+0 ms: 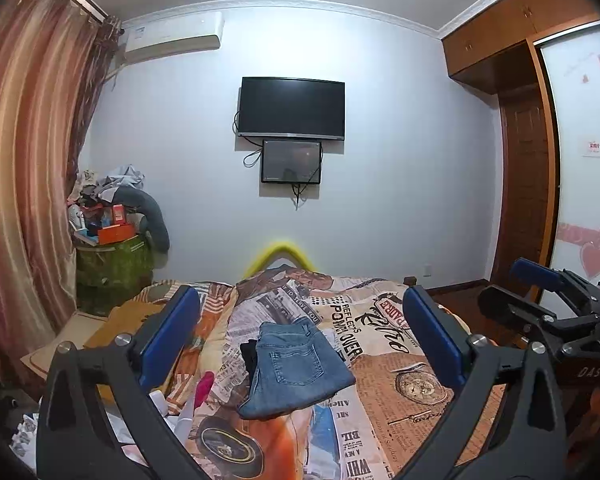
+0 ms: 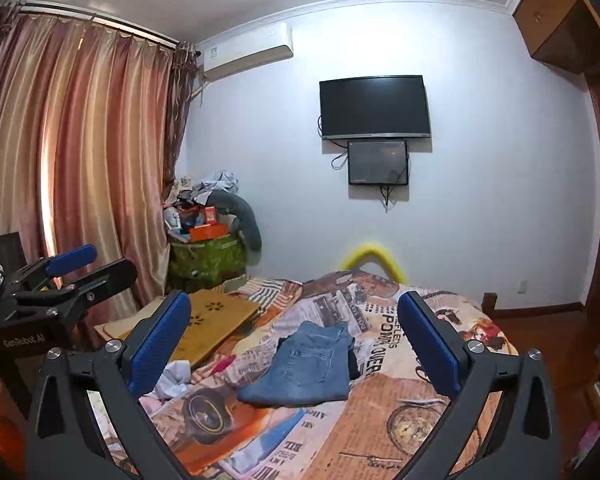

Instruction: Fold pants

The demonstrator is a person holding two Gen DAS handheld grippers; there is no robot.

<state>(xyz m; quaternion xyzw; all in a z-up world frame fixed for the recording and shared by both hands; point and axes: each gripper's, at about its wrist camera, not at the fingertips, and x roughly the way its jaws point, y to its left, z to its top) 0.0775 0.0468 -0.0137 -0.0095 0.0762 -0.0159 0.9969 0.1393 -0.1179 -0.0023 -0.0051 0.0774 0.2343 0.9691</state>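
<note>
The left gripper (image 1: 300, 332) has its 2 blue pads spread wide with nothing between them. The right gripper (image 2: 294, 330) is the same: jaws fully apart and empty. Each shows in the other's view, the right one at the right edge of the left wrist view and the left one at the left edge of the right wrist view, so the 2 sit side by side at about the same height, aimed almost level across the bed.

Past the fingertips, and lower, the jeans (image 1: 296, 368) lie on the printed bedspread (image 1: 400, 392), touched by neither gripper. They are already a compact folded packet, back pocket up. The long axis runs near to far, leaning a little right at the far end, with the rounded folded edge nearest the grippers and the waistband end farthest. A dark item pokes out from under the far edge; what it is cannot be told.

In both views the packet lies almost centred between the pads, slightly left of centre, so neither hand is clearly nearer. My judgement is that the folding looks close to done, and that any further fold would need both grippers to dip down and forward to the near edge.

A wooden lap tray (image 2: 216, 320) lies to the left on the bed, well apart from the jeans.
</note>
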